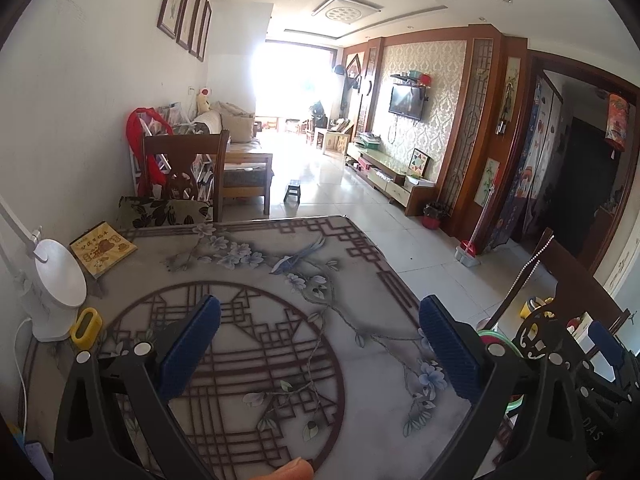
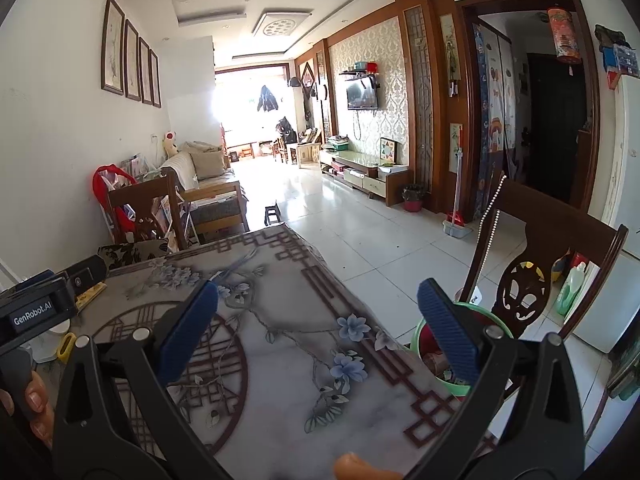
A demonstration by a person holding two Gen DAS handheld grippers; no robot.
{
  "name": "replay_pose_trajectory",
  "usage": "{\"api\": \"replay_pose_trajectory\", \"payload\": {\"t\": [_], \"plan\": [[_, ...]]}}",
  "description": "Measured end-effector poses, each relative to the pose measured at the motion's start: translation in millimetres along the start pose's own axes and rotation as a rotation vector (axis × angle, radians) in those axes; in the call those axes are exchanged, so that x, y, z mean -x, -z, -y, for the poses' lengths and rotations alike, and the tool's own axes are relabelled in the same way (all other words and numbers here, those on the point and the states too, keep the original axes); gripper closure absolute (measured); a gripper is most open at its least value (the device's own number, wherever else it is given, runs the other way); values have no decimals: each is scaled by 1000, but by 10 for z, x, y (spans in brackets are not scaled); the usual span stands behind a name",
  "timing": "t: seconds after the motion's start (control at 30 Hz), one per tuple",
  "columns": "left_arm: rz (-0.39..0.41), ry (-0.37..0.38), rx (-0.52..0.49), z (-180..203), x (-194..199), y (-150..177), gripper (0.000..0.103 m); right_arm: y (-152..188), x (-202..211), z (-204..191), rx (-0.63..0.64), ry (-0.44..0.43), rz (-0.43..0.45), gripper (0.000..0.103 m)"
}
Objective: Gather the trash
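Nearest the lens, the right claw [image 2: 318, 312] is seen spread wide with nothing between its blue pads; the left claw [image 1: 320, 326] is likewise wide apart and empty above the patterned tabletop [image 1: 256, 264]. No loose trash can be made out on the tabletop. A green bin [image 2: 424, 330], holding some items, sits at lower right of the right view, just behind the right pad. The step is judged either a search or a finish; next, remaining trash must be located.

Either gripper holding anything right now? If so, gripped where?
Nothing held. The left gripper and the right gripper both have jaws wide apart, with only the table visible between the fingers.
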State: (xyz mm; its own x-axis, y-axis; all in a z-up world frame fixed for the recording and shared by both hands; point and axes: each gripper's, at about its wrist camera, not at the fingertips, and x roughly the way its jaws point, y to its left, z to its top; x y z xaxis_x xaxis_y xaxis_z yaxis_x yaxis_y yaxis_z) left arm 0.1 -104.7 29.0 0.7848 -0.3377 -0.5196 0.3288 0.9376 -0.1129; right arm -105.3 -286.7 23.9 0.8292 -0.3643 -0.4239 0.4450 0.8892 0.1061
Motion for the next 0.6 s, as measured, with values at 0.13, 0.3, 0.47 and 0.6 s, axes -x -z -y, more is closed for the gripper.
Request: {"api": "replay_pose_trajectory", "payload": {"t": [0.13, 0.3, 0.47, 0.6], "plan": [[6, 0, -7, 4, 1, -8, 8, 5, -44, 8, -7, 0, -18, 4], [3, 0, -10, 20, 2, -25, 8, 18, -63, 3, -4, 0, -24, 4], [2, 0, -11, 23, 7, -27, 8, 23, -64, -5, -2, 2, -24, 4], [1, -2, -12, 24, 3, -27, 8, 22, -86, 17, 6, 3, -26, 5]]}}
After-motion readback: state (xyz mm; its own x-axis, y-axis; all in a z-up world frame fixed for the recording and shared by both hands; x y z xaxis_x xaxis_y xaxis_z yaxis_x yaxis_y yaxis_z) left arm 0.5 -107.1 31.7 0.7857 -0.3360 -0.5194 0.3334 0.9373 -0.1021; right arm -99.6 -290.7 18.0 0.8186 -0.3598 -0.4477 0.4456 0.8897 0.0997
